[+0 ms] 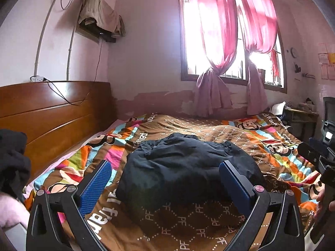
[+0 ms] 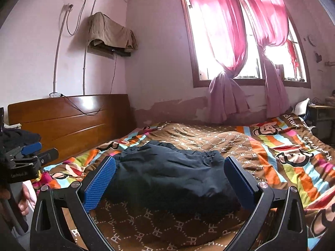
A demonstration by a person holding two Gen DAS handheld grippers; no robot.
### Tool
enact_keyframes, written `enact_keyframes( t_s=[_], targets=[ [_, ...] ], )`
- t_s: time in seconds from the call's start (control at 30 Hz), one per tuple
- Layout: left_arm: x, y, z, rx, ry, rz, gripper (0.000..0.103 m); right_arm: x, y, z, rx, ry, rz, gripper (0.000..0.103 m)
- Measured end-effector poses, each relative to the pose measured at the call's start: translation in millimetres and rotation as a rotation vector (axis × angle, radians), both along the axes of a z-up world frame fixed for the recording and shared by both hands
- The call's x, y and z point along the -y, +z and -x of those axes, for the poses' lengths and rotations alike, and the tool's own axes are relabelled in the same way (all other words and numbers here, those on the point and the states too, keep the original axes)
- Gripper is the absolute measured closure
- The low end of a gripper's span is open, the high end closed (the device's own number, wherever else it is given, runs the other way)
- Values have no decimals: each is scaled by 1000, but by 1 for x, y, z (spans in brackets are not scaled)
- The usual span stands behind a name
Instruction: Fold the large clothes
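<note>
Indoors, dark garment point(image 1: 184, 167) bundled on patterned bedspread point(image 1: 272, 146), wooden headboard point(image 1: 52, 108), pink curtains point(image 1: 211, 21), both tools point(image 1: 165, 179) point(image 2: 169, 177) spread apart, empty.

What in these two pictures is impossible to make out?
- Dark garment: folded or only bundled, and what kind, unclear in both views; its dark creases blend together.
- Outside the window: glare washes it out in both views.
- Black pile: cut off by the left wrist view's left edge.
- Wall papers: too small to read.

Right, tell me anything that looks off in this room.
The wall below the window has peeled, patchy paint. A beige cloth hangs askew over a wall-mounted box. The dark garment on the bed looks folded.
</note>
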State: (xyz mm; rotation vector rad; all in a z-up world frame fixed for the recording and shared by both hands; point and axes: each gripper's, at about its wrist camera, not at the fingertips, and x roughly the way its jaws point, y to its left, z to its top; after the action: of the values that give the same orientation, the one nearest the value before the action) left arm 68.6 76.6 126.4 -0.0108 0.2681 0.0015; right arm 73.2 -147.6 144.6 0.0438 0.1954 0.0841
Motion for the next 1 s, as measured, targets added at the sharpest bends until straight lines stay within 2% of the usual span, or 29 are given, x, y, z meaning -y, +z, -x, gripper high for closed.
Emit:
enact_keyframes(
  t_s=[0.27, 0.5, 0.73, 1.0],
  targets=[
    [-1, -11, 24, 6, 3, -19, 0, -10, -8, 25, 30, 3, 23, 1],
    [-4, -24, 36, -3, 7, 6, 0, -19, -15, 43, 41, 10, 47, 1],
    [-8, -39, 42, -44, -46, 50, 0, -23, -30, 50, 4, 27, 47, 1],
    [-8, -56, 48, -77, -32, 39, 0, -27, -52, 50, -57, 28, 57, 1]
  ],
)
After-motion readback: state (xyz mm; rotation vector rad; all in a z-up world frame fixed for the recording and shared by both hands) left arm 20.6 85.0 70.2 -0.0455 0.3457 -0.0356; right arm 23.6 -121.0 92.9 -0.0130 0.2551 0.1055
